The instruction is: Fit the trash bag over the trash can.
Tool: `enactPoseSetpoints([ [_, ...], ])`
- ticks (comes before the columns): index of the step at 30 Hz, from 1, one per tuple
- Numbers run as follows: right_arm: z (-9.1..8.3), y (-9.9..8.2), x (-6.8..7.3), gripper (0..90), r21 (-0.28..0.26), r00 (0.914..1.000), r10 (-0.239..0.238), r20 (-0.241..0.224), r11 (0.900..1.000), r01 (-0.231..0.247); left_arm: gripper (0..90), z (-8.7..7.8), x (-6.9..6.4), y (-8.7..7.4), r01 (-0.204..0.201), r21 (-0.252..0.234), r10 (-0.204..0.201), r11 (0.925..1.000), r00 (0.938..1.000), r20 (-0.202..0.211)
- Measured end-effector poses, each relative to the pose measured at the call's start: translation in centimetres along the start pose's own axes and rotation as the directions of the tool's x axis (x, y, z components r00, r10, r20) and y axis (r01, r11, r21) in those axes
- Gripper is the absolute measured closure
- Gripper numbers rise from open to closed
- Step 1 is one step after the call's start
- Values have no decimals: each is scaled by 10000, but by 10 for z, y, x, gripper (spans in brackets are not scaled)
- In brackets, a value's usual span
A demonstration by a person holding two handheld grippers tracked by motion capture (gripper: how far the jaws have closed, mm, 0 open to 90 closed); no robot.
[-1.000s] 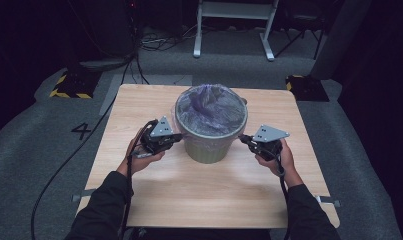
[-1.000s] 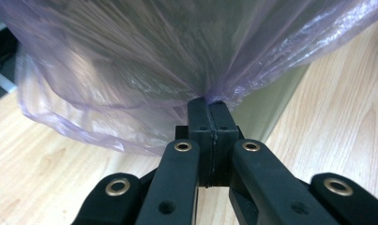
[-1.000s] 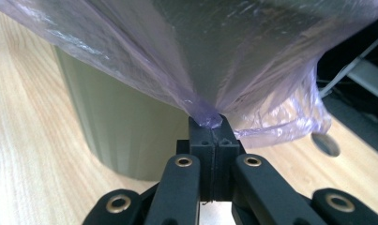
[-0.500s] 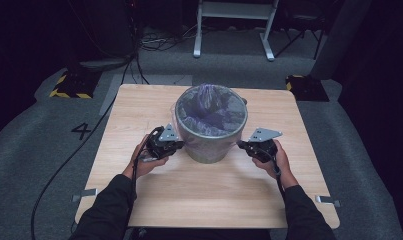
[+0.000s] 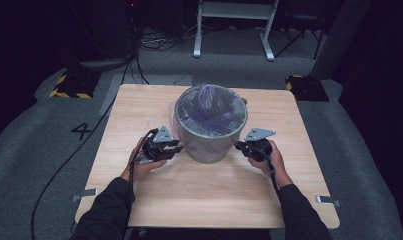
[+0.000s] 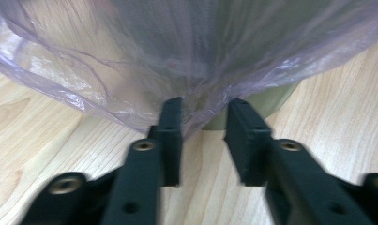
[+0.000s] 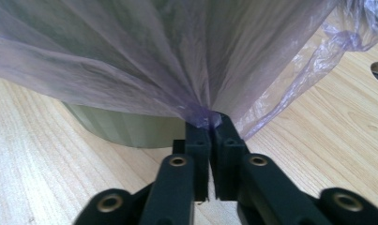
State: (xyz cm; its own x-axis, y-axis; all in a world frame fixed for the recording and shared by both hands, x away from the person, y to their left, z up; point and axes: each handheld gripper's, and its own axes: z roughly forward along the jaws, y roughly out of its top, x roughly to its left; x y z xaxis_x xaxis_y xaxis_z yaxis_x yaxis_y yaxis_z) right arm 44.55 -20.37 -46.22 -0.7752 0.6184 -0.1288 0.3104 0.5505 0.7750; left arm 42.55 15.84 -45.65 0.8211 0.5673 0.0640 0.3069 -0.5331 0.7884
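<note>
From above we see a square wooden table [image 5: 139, 200] with a round grey bin [image 5: 211, 131] standing at its middle, lined with a thin purple plastic bag [image 5: 209, 107] whose edge folds down over the rim and hangs along the outer wall. A person's dark-sleeved forearms come in from the bottom, one on each side of the bin.

At the left, the left gripper [image 5: 173, 148] sits low beside the bin's base. The high view is too small to show its jaws. In the left gripper view we see the left gripper [image 6: 203, 110] with its two black jaws standing apart; they have just been opening. A hanging fold of the bag [image 6: 177, 61] droops to their tips and into the gap, but the pads do not press on it. The grey bin wall [image 6: 266, 101] shows behind the plastic, resting on the table [image 6: 46, 154].

At the right, the right gripper [image 5: 239, 145] meets the bin's lower wall. In the right gripper view we see the right gripper [image 7: 207, 119] with jaws nearly together, pinching a gathered bunch of the bag [image 7: 154, 51], which fans upward, taut, from the tips. The bin [image 7: 121, 126] stands just behind, on the table [image 7: 32, 154].
</note>
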Motion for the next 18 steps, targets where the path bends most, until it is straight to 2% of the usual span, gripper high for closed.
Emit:
enactPoseSetpoints([
  [1,0,0,0,832,0,10000,0,0,10000,0,601,0,0,0,0,0,0,10000,10000,0],
  [2,-3,-2,0,753,-118,10000,12,-70,9999,-13,560,-3,-2,0,-63,-58,63,10000,10000,-69],
  [3,-3,-2,0,753,-118,10000,12,-70,9999,-13,560,-6,-4,-1,-111,-47,111,9999,9999,-95],
  [4,-4,-2,0,712,-146,9999,17,-116,9999,-18,533,-11,-7,-2,-159,-89,158,9998,9998,-127],
  [6,-11,-6,-2,604,-226,9997,174,-155,9996,-177,408,-19,-12,-4,-226,-92,224,9997,9995,-227],
  [7,-11,-6,-2,604,-226,9997,174,-155,9996,-177,408,-21,-14,-5,-231,-121,228,9997,9994,-251],
  [8,-17,-9,-3,528,-349,9990,349,-284,9987,-358,337,-29,-17,-9,-88,-241,81,9997,9996,-277],
  [9,-17,-9,-3,528,-349,9990,349,-284,9987,-358,302,-29,-17,-9,-88,-241,81,9997,9996,-277],
  [10,-24,-11,-6,452,-436,9981,570,-247,9974,-580,271,-34,-19,-12,39,-330,-48,9994,9996,-275],
  [11,-24,-11,-6,452,-436,9981,570,-247,9974,-580,271,-37,-20,-14,94,-383,-105,9992,9995,-294],
  [14,-38,-17,-10,378,-863,9942,1068,-139,9904,-1076,231,-47,-26,-24,280,-526,-308,9982,9981,-533],
  [15,-38,-17,-10,378,-863,9942,1068,-139,9904,-1076,219,-47,-26,-24,280,-526,-308,9982,9981,-533],
  [18,-49,-21,-13,311,-1199,9906,1366,-33,9834,-1360,191,-51,-32,-32,294,-549,-307,9981,9993,-218],
])
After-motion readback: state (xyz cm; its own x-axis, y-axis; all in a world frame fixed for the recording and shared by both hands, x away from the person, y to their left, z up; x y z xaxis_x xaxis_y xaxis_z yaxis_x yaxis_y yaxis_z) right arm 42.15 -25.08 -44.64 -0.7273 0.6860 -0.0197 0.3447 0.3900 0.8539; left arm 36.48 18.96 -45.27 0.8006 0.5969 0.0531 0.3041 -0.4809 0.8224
